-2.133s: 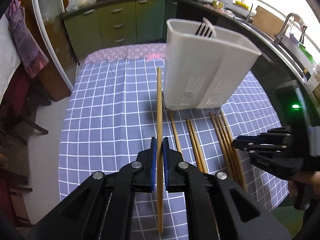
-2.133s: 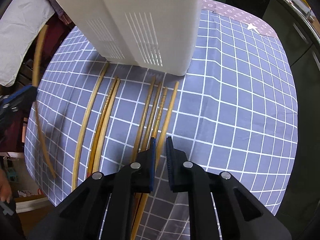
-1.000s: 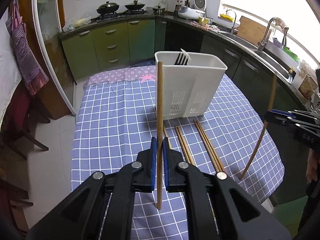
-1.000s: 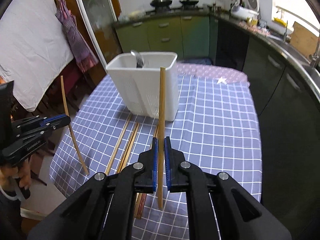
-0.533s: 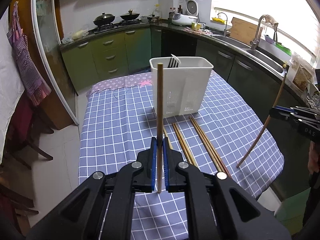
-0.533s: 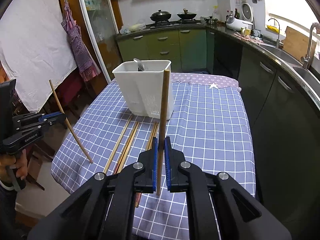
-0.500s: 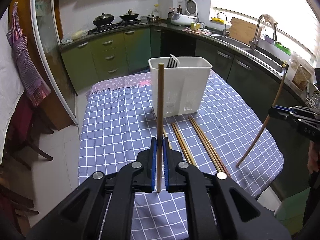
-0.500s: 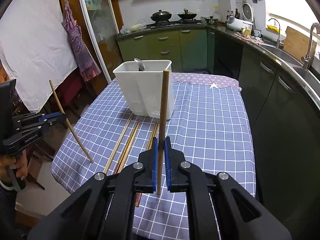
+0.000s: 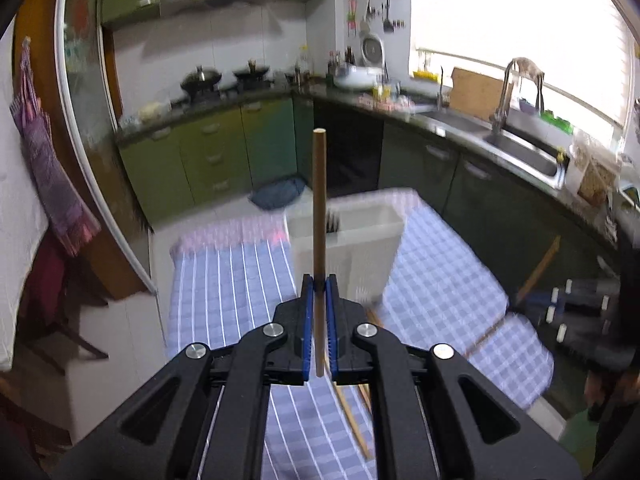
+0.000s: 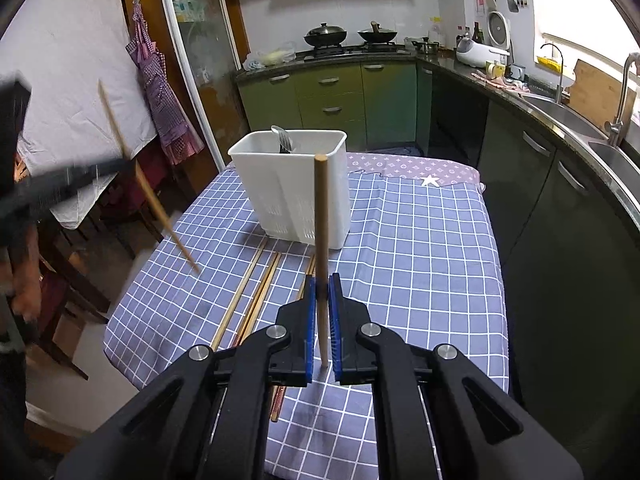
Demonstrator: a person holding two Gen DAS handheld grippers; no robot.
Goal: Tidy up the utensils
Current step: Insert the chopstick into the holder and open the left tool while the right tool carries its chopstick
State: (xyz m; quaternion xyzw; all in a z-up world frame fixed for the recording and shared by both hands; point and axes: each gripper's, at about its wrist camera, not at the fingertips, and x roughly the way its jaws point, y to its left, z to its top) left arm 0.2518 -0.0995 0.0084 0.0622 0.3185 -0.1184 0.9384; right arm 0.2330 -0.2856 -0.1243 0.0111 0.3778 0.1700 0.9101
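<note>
My left gripper is clamped on a wooden chopstick, held upright in front of the white utensil caddy. My right gripper is likewise closed on a second chopstick, standing just before the caddy's near wall. The caddy sits on the checked tablecloth and contains metal cutlery. Loose chopsticks lie flat on the cloth directly in front of the caddy.

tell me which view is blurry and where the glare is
Left wrist view: motion-blurred, the white utensil holder and checked tablecloth smeared, the window blown out. Right wrist view: sharp, except the blurred left gripper at its edge.
</note>
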